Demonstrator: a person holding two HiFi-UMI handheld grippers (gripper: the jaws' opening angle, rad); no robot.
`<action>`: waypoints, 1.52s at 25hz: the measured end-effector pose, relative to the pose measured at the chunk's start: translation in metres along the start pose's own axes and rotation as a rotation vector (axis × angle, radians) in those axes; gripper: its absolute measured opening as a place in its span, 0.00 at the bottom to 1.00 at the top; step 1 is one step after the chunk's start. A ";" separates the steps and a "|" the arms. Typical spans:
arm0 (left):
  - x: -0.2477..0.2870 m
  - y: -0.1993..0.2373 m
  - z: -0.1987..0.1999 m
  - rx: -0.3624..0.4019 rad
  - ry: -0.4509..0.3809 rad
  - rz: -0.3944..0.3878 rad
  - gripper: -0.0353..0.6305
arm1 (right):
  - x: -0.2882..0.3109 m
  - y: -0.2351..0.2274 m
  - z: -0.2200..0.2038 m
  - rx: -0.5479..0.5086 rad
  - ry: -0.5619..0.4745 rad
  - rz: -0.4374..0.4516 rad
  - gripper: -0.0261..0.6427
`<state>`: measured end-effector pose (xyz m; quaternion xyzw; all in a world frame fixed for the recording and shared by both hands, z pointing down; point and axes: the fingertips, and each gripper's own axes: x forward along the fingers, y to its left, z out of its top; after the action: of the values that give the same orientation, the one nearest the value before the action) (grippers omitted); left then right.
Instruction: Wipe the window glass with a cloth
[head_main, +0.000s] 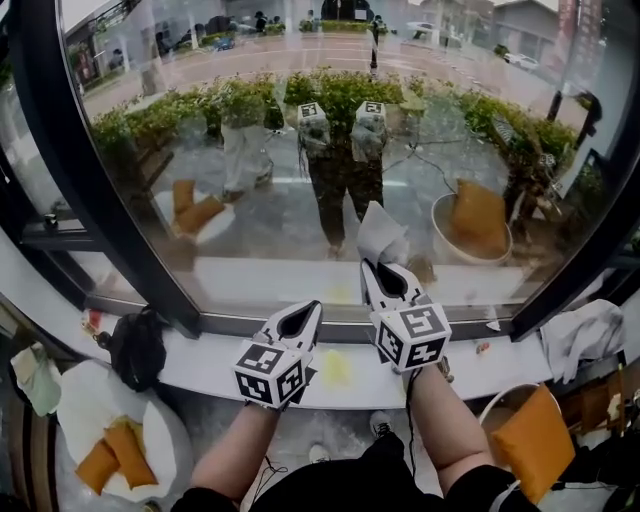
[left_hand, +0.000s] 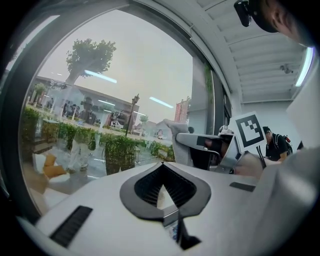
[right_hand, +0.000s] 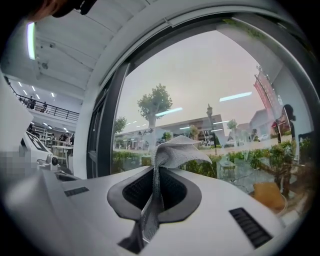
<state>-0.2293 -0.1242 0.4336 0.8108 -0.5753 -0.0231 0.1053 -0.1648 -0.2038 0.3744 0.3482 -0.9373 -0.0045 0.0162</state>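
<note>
A big curved window glass (head_main: 300, 190) in a black frame fills the head view, with the white sill below it. My right gripper (head_main: 373, 268) is shut on a light grey cloth (head_main: 382, 235) that sticks up from its tips, close to the lower part of the glass. In the right gripper view the cloth (right_hand: 175, 150) runs pinched between the shut jaws and fans out above them. My left gripper (head_main: 312, 307) sits lower, over the sill, its jaws closed with nothing between them; in the left gripper view its tips (left_hand: 162, 167) meet in front of the glass (left_hand: 100, 100).
A thick black mullion (head_main: 90, 180) slants down the left. The white sill (head_main: 340, 375) has a yellowish smear. A black object (head_main: 137, 345) lies at its left end, a white cloth (head_main: 585, 335) at the right. Below stand a round chair with orange cushions (head_main: 110, 450) and another cushion (head_main: 535, 440).
</note>
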 end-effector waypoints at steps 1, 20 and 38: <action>0.003 0.001 0.002 0.004 -0.002 0.006 0.05 | 0.007 -0.003 0.000 0.000 0.001 0.005 0.10; 0.091 0.030 0.016 -0.001 -0.004 0.113 0.05 | 0.127 -0.074 0.003 0.024 0.047 0.129 0.10; 0.114 0.036 0.024 0.005 -0.001 0.093 0.05 | 0.140 -0.116 0.002 0.167 0.053 0.007 0.10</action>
<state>-0.2283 -0.2458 0.4272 0.7835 -0.6124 -0.0170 0.1040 -0.1950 -0.3829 0.3742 0.3452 -0.9348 0.0828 0.0119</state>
